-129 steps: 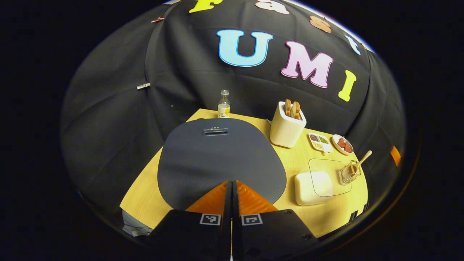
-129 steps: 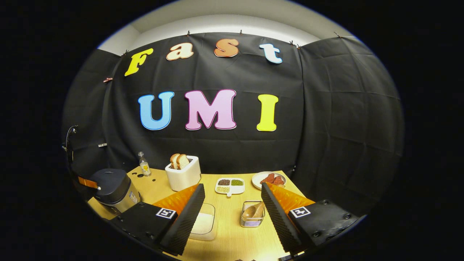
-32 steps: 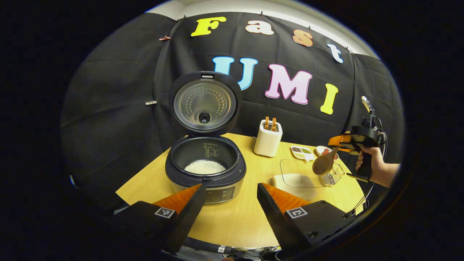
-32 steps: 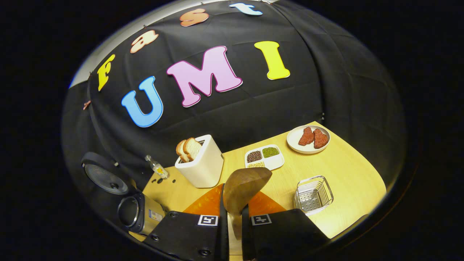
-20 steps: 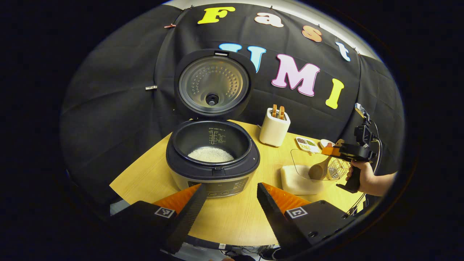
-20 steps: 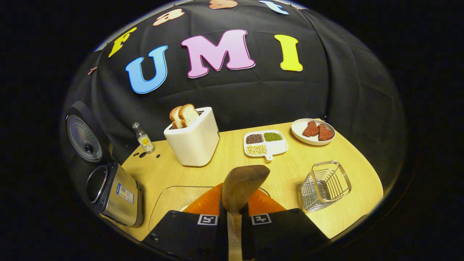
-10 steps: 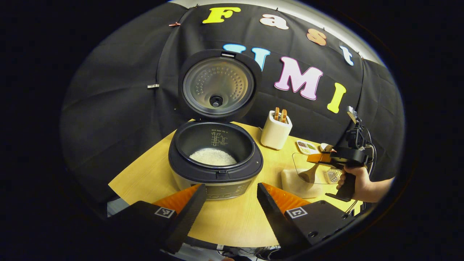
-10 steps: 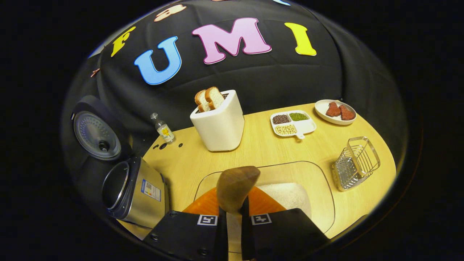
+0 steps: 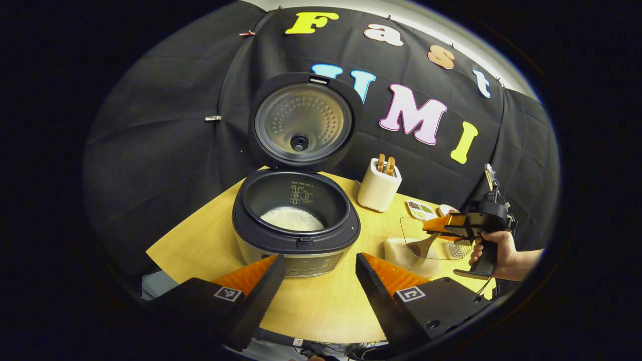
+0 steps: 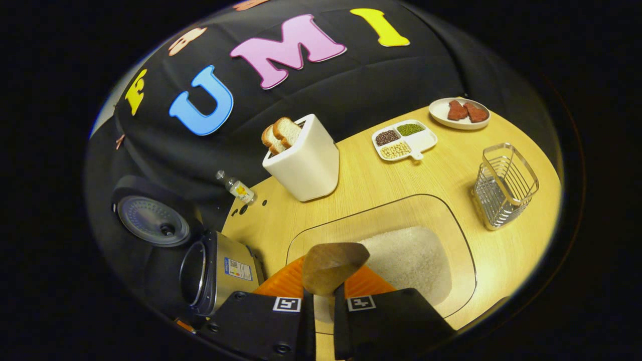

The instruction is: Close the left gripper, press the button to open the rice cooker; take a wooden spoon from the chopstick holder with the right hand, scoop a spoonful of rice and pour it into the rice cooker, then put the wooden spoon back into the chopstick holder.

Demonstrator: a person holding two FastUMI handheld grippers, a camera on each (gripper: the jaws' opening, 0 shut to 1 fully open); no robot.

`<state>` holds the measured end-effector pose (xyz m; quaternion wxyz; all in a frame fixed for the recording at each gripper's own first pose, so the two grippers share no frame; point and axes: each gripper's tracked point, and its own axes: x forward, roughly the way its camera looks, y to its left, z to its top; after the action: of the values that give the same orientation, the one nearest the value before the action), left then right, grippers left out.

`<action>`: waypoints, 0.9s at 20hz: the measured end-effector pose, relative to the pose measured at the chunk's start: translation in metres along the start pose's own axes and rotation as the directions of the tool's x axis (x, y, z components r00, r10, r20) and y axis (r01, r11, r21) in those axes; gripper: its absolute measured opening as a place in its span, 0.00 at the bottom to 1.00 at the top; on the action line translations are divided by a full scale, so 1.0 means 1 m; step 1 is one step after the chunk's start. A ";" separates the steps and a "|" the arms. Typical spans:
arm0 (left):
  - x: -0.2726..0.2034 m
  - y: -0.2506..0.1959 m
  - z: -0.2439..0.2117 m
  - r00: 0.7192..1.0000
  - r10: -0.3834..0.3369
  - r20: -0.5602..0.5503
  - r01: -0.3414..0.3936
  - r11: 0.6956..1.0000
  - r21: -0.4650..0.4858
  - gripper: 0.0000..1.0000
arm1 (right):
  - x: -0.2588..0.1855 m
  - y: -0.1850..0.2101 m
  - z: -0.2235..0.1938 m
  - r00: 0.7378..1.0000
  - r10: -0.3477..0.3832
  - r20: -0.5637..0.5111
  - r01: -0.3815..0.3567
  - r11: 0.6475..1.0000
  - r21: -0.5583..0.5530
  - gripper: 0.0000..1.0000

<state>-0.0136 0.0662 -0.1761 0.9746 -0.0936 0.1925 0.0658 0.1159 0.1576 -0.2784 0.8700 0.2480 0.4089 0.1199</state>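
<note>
My right tool grips the spoon low in the frame, its bowl over the rice. My left tool is open. The cooker sits open mid-frame on the desk.

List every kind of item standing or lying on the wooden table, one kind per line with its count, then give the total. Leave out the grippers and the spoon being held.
Rice cooker: 1
Toaster: 1
Small bottle: 1
Divided dish of beans: 1
Plate of meat: 1
Wire chopstick holder: 1
Clear container of rice: 1
Total: 7
</note>
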 end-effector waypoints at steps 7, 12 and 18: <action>-0.011 0.004 0.009 1.000 0.008 0.020 -0.008 1.000 0.010 0.96 | -0.030 -0.029 0.026 0.998 0.005 0.056 -0.021 0.955 0.296 0.18; -0.020 0.001 0.009 1.000 0.007 0.027 -0.007 1.000 0.021 0.95 | -0.046 -0.029 0.053 0.993 0.017 0.115 -0.060 0.919 0.390 0.18; -0.029 -0.010 0.011 0.999 -0.025 0.043 0.024 0.999 0.022 0.95 | -0.061 -0.004 0.076 0.985 0.068 0.157 -0.136 0.870 0.473 0.18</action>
<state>-0.0345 0.0559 -0.1529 0.9802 -0.0841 0.1709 0.0539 0.1356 0.1040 -0.1998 0.7988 0.4857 0.3523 0.0430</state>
